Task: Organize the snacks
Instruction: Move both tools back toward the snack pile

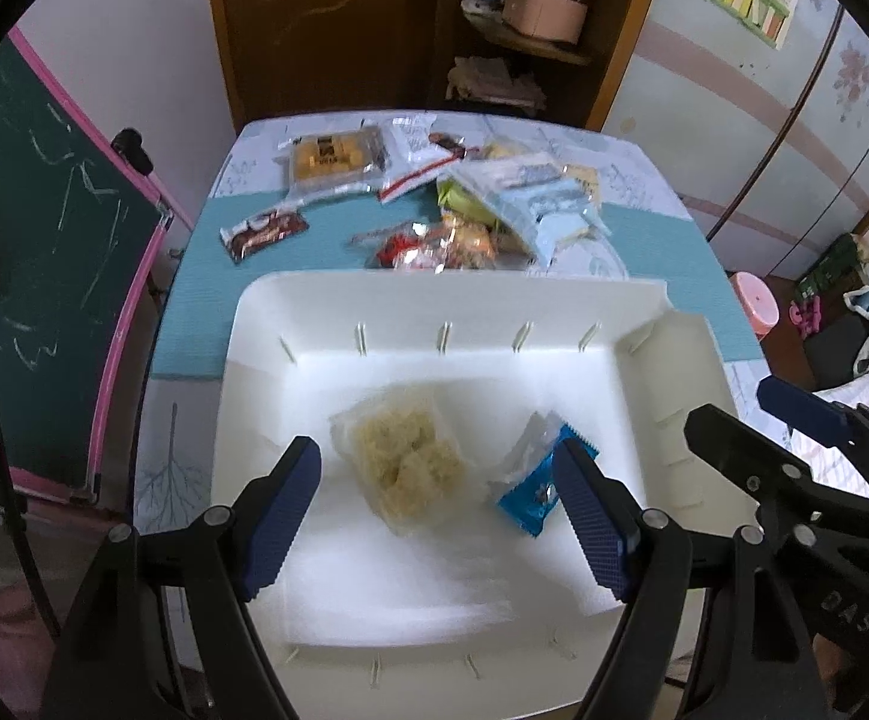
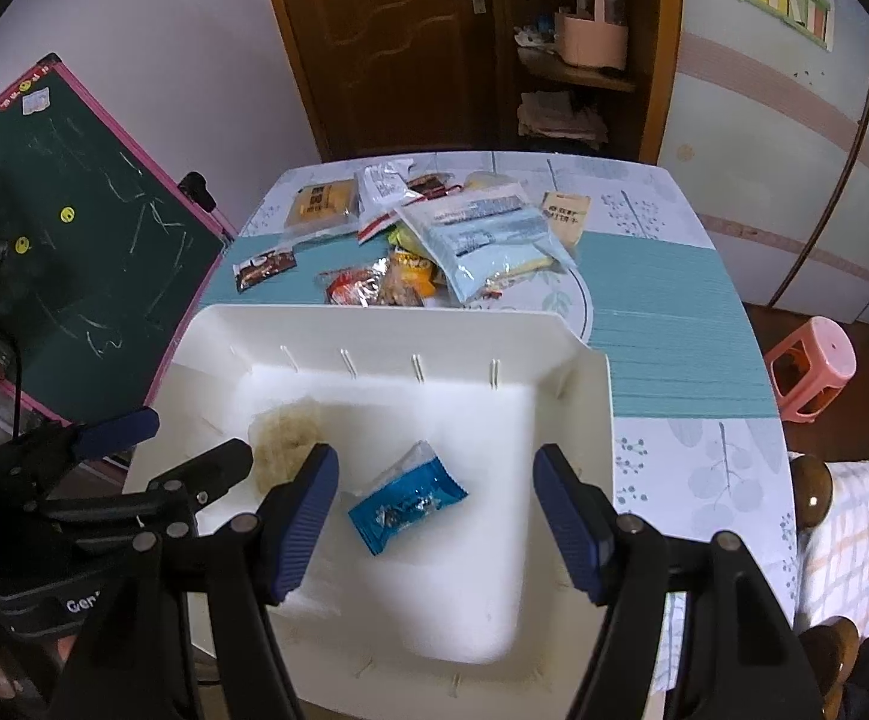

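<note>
Both the left gripper (image 1: pixel 434 516) and right gripper (image 2: pixel 434 525) hang wide open and empty over the white plastic bin (image 2: pixel 572 420). The blue foil snack packet (image 2: pixel 407 497) lies between the right one's fingers (loose, slippery-looking); the closely spaced grippers risk colliding.

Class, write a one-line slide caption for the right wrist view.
Open right gripper hovers over a blue snack packet in the white bin.
</note>
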Action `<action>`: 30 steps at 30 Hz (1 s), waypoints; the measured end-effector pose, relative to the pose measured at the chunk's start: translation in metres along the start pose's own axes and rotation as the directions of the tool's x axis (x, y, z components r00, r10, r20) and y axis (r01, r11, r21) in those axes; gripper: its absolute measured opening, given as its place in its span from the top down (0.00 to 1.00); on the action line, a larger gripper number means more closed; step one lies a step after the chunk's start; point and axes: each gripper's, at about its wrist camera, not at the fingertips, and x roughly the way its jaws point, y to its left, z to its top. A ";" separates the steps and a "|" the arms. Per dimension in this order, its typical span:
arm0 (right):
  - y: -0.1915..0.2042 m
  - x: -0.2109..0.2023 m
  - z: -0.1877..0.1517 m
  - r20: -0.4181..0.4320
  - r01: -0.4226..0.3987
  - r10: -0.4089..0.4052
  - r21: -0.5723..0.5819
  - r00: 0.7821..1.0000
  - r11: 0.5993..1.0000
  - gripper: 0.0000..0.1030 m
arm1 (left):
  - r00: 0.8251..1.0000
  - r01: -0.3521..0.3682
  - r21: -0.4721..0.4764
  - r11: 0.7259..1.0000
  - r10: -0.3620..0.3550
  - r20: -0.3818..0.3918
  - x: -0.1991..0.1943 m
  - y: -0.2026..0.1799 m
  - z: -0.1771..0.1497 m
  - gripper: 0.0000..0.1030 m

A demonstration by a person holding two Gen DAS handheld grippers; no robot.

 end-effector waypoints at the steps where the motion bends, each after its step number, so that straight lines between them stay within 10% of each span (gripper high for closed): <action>1: -0.001 0.000 0.003 0.006 -0.007 0.007 0.000 1.000 1.000 0.34 | 1.000 -0.003 0.008 1.000 0.003 0.013 -0.003 0.000 0.004 0.24; 12: 0.001 0.003 0.074 0.084 -0.087 0.094 -0.081 0.992 0.993 0.35 | 0.986 -0.041 0.015 0.999 0.038 0.160 -0.022 0.025 0.087 0.24; 18: 0.006 0.053 0.115 -0.023 -0.119 0.117 -0.125 0.993 0.985 0.49 | 0.982 -0.106 0.012 0.994 0.103 0.157 0.001 0.042 0.139 0.24; 30: 0.009 0.195 0.126 -0.377 -0.166 0.135 -0.052 0.916 0.985 0.56 | 0.975 -0.057 0.004 0.998 0.056 -0.216 0.145 0.064 0.165 0.30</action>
